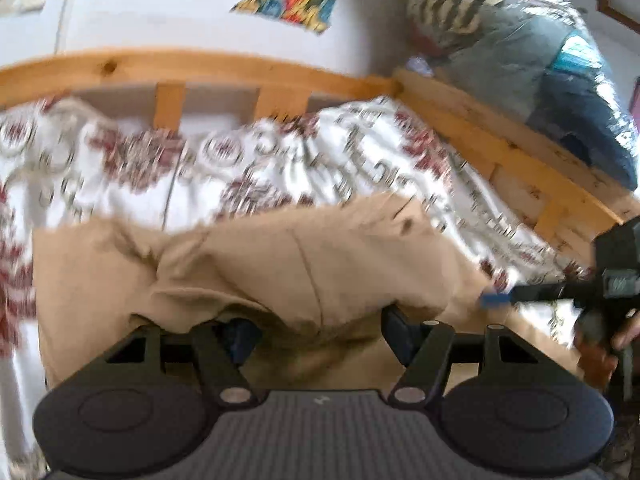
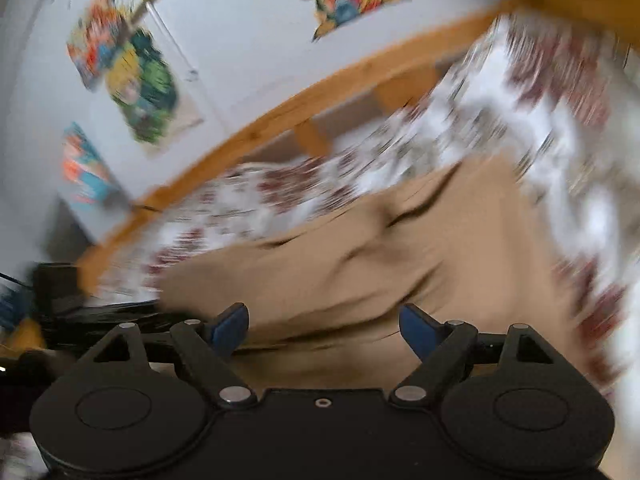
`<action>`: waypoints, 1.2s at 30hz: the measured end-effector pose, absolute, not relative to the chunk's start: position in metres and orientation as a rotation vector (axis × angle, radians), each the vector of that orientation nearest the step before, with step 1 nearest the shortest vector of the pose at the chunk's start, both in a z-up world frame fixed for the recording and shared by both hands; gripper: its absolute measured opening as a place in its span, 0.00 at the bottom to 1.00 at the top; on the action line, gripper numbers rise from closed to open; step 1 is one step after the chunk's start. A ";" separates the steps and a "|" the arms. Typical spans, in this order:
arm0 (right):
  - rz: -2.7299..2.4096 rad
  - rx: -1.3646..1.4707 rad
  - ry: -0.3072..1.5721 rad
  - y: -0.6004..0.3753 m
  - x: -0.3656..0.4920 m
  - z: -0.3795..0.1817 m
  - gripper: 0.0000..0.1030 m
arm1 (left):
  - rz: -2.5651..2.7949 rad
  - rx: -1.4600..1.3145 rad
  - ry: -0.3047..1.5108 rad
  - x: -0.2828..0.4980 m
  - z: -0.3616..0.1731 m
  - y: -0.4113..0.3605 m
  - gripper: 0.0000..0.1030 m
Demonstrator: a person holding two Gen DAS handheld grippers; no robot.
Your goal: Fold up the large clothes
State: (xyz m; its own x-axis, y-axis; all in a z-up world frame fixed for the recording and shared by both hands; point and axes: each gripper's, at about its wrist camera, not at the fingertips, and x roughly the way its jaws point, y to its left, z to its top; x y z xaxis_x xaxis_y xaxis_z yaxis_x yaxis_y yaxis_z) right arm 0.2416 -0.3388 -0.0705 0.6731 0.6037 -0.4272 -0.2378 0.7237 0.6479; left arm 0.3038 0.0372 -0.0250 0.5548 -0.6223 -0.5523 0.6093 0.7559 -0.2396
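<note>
A tan garment [image 1: 280, 264] lies bunched on the bed's patterned sheet [image 1: 248, 160]. A thick fold of it drapes over my left gripper [image 1: 318, 328] and fills the gap between the jaws. That fold hides both fingertips, so the grip is unclear. My right gripper [image 2: 324, 328] stands wide open at the near edge of the tan garment [image 2: 400, 248]. Its blue pads [image 2: 230, 326] are bare, with cloth lying ahead and below them. In the left wrist view the right gripper [image 1: 496, 300] reaches in from the right, low over the garment's edge, with a hand [image 1: 628, 332] behind it.
A wooden bed rail [image 1: 200, 64] runs along the far side and down the right [image 1: 520, 152]. Bagged clothes [image 1: 540, 52] are piled past the right rail. Colourful posters [image 2: 136, 80] hang on the white wall. Dark items [image 2: 56, 284] sit beyond the bed's left end.
</note>
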 end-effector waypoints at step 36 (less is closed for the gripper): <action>0.436 1.274 0.572 -0.326 0.326 -0.061 0.08 | -0.895 0.255 0.570 0.264 -0.020 0.013 0.64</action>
